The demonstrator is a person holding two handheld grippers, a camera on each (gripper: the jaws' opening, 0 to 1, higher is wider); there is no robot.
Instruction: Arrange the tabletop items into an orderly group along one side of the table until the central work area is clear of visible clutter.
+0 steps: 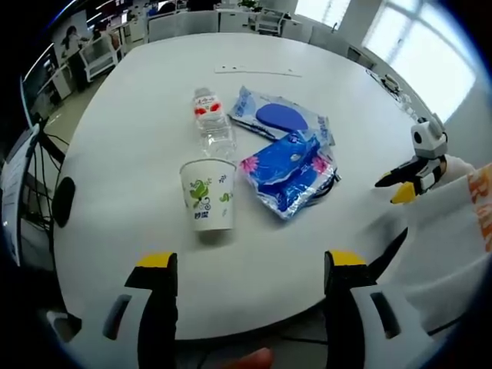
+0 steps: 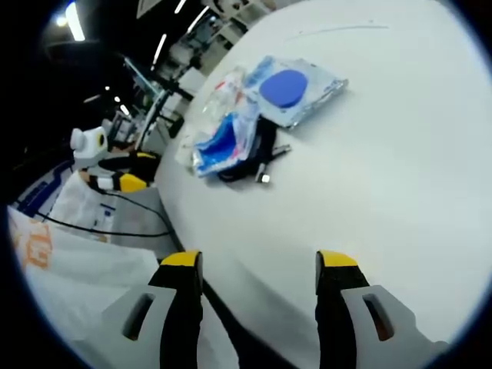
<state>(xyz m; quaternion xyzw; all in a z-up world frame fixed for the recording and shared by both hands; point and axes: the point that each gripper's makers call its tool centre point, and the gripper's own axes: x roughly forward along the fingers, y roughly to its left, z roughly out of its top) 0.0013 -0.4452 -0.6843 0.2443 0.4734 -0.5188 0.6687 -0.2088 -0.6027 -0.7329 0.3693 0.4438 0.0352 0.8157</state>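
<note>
In the left gripper view, the left gripper [image 1: 250,265] rises from the bottom of the frame with its two yellow-tipped jaws spread wide and nothing between them; they touch nothing and hang over the near edge of the white table [image 1: 138,146]. Just above the gap, a little left of centre, a paper cup [image 1: 207,194] with a green leaf print stands upright. Right behind it a clear water bottle [image 1: 211,121] with a red and white label lies on its side, its base near the cup's rim. To the right of the cup, close by, a blue tissue pack [image 1: 288,171] with pink flowers rests partly over a black cable whose ends stick out at its right side. Above that, touching it, lies a clear packet [image 1: 280,117] holding a dark blue oval. At the right edge of this frame the right gripper [image 1: 402,185] comes in, yellow tips close together, beside a white sleeve.

In the right gripper view, the right gripper [image 2: 259,265] shows at the bottom, jaws wide apart and empty, over the table edge [image 2: 369,177]. The tissue pack [image 2: 223,142] and clear packet [image 2: 292,88] sit in the upper middle, and the left gripper [image 2: 123,178] appears at the left, beyond the table's rim.
</note>
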